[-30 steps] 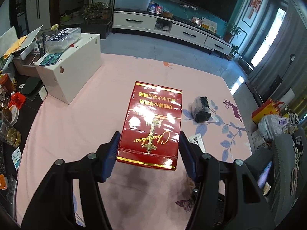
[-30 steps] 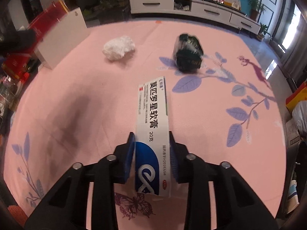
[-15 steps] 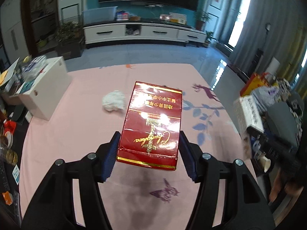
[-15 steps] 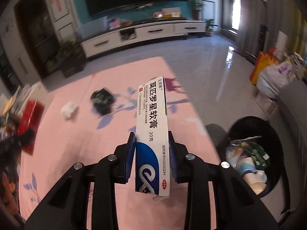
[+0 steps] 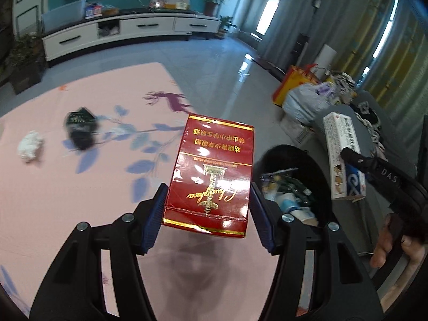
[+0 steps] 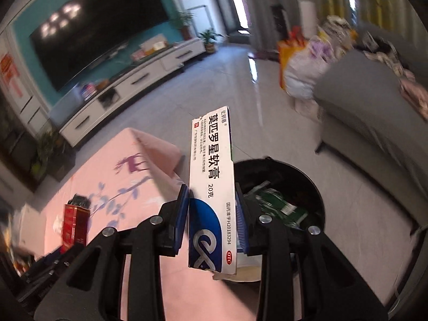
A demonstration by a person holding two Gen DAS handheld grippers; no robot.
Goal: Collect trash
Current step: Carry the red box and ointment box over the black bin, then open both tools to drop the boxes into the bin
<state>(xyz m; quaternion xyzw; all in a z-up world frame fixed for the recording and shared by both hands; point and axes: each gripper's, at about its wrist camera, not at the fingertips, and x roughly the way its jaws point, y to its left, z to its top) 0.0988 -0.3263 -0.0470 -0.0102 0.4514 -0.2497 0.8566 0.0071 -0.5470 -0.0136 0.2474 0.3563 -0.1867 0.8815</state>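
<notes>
Living room, pink floor mat (image 5: 67,192) with leaf prints. Left gripper (image 5: 207,211) is clamped on a red carton (image 5: 214,171); right gripper (image 6: 212,220) pinches a white-and-blue ointment box (image 6: 211,187). Black trash bin (image 5: 318,171), already holding rubbish, sits at about 2 o'clock, just off the mat. A black wad (image 5: 80,131) and white tissue ball (image 5: 30,145) lie together around 10 o'clock, TV cabinet (image 5: 128,30) beyond.

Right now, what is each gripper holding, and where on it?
Left gripper clamps the red box by its near end's side edges. Right gripper pinches the white-and-blue ointment box across its blue lower end.
</notes>
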